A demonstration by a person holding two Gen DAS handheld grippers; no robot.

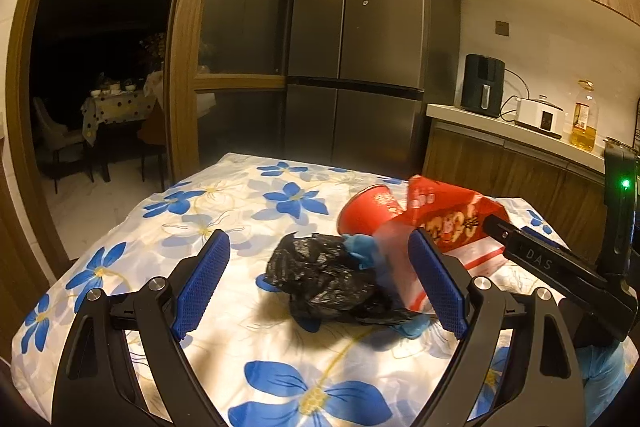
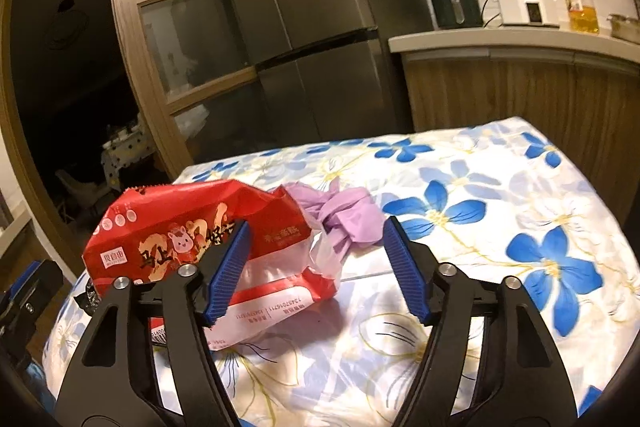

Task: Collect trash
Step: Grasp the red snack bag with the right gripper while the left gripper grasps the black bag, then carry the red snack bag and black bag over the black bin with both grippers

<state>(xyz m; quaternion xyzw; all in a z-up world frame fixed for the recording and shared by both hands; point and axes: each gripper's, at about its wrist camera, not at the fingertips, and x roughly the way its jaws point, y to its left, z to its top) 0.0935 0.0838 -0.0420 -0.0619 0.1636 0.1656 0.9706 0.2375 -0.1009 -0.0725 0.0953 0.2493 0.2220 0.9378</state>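
On the tabletop (image 1: 248, 359), a crumpled bag (image 1: 324, 275) lies near, a cup (image 1: 366, 211) behind it, a wrapper (image 2: 192, 227) right, a knotted bag (image 2: 340, 215) farther right.

The black arm of the right gripper (image 1: 536, 254), at right, reads "DAS". The red wrapper (image 2: 192, 227) bears upside-down digits "1345704671".

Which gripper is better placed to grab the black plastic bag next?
Probably the left. The left gripper is open with the black plastic bag lying right between its fingers. The right gripper faces the red wrapper and purple bag instead.
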